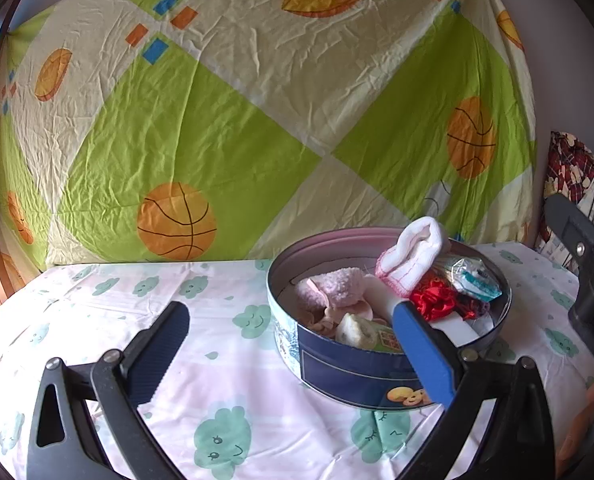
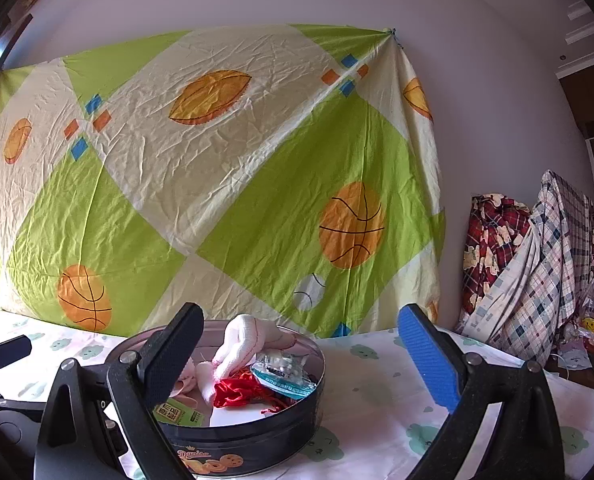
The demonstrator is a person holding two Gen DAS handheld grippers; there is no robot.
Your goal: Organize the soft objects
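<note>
Left wrist view has the round cookie tin [image 1: 361, 372] standing on the table [image 1: 225, 344], just right of centre, with the lid off and soft items heaped inside. A white knitted glove with red stitching [image 1: 411, 258] sticks up above the rim at the far side. Beside it lie a crumpled shiny red fabric piece [image 1: 435, 300], a clear plastic packet with teal print [image 1: 475, 280], a fluffy pink sock [image 1: 337, 286] and a pale, lumpy plush item [image 1: 355, 330]. The tin's wall is dark blue metal with a white-outlined label panel and printed cookies near its base; its inside is bare silver. The left gripper [image 1: 293, 340] hangs over the table with its jaws spread wide, holding nothing; one finger is ribbed black, the other carries a blue pad in front of the tin.

Right wrist view shows the right gripper [image 2: 301, 356] likewise spread wide and empty, its black finger overlapping the tin [image 2: 257, 436], which sits low and left of centre. Gold script on the tin's side is partly cut off and I cannot read it surely. A green and yellow card [image 2: 175, 414] inside bears characters too small to read. The tablecloth [image 2: 377, 392] is white with mint smiling clouds. Behind hangs a creased sheet [image 2: 217, 184] in green and cream, printed with orange basketballs. Plaid cloths [image 2: 537, 272] are piled at the right.
</note>
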